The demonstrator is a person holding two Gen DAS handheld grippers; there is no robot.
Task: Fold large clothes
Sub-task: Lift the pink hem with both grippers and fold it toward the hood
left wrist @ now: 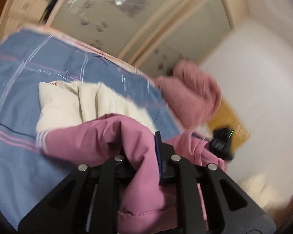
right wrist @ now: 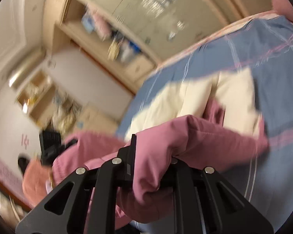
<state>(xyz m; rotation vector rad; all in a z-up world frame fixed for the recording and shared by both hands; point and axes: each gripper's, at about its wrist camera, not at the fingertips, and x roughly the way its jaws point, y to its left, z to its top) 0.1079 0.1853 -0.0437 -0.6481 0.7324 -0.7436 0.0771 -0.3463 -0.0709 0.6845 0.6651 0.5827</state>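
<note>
Pink padded jacket (left wrist: 99, 138) with a cream lining (left wrist: 72, 101) hangs lifted over the bed's blue plaid bedspread (left wrist: 25, 66), both views blurred. The left tool (left wrist: 142, 156) is clamped on a bunch of its pink fabric, and the right tool (right wrist: 152, 156) likewise grips another bunch, so the garment is stretched between the two. I judge this to be the carry-over stage of a fold; next, both edges need lowering together onto the bedspread, aligned, before letting go.

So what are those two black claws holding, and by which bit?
Both hold the pink jacket: left gripper and right gripper each pinch a bunched fold of fabric; exactly which part cannot be told.
</note>
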